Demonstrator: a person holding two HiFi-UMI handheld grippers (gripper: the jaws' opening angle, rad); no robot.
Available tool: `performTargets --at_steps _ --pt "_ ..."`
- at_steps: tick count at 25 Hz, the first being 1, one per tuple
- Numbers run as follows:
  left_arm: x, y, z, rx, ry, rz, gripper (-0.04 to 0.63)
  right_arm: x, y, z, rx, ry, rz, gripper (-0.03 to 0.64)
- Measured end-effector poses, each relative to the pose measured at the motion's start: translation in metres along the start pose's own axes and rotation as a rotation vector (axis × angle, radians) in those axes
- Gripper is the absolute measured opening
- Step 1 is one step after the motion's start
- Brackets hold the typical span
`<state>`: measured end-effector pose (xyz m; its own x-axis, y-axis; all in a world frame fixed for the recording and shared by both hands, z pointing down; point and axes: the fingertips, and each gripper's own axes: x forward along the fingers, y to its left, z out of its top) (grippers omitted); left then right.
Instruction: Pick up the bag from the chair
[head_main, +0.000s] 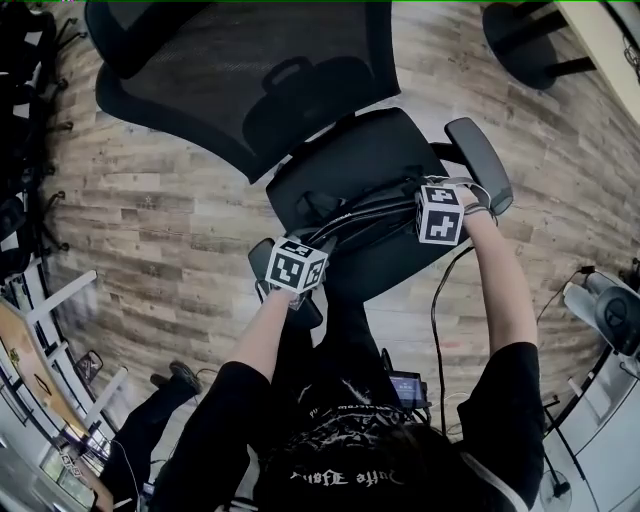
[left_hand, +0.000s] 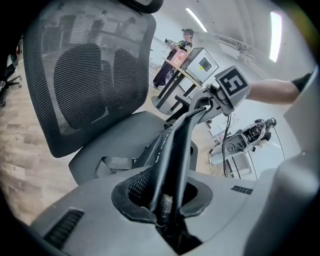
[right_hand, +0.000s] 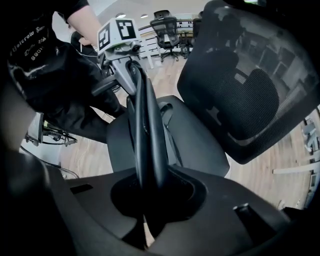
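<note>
Sensibly, the lift from here should have gone straight up and evenly, both ends rising together so that the bag (head_main: 362, 215) kept level between the grips and neither sagged, swung against the armrest (head_main: 480, 160) nor slid out of a pinch. A quick check that each grip had real material and not just a thin edge would have been worth making before any weight came off the seat. The left hand-held gripper (left_hand: 165, 212) had its jaws drawn nearly together on one end of the bag's dark upper edge, with a mesh-textured bit of fabric caught between the pads. The right hand-held gripper (right_hand: 145, 197) was clamped the same way on the opposite end. The bag was black and flat, and it ran as a narrow ridge from one pair of jaws to the other. It lay over the seat of the office chair (head_main: 250, 90), in front of the mesh backrest. Whether its underside rested on the cushion or hung just clear of it could not be told.
</note>
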<state>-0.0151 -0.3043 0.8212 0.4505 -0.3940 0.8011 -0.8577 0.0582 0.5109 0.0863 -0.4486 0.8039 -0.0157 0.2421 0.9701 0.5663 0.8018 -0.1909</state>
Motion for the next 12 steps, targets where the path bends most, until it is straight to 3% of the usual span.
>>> performTargets --at_steps 8,12 --pt "-0.027 -0.019 0.008 0.028 -0.009 0.019 0.058 -0.031 0.027 0.0 0.064 -0.015 0.0 0.041" --pt "-0.045 -0.031 0.016 0.083 -0.022 0.016 0.058 -0.055 0.041 0.001 0.078 -0.021 -0.02 0.041"
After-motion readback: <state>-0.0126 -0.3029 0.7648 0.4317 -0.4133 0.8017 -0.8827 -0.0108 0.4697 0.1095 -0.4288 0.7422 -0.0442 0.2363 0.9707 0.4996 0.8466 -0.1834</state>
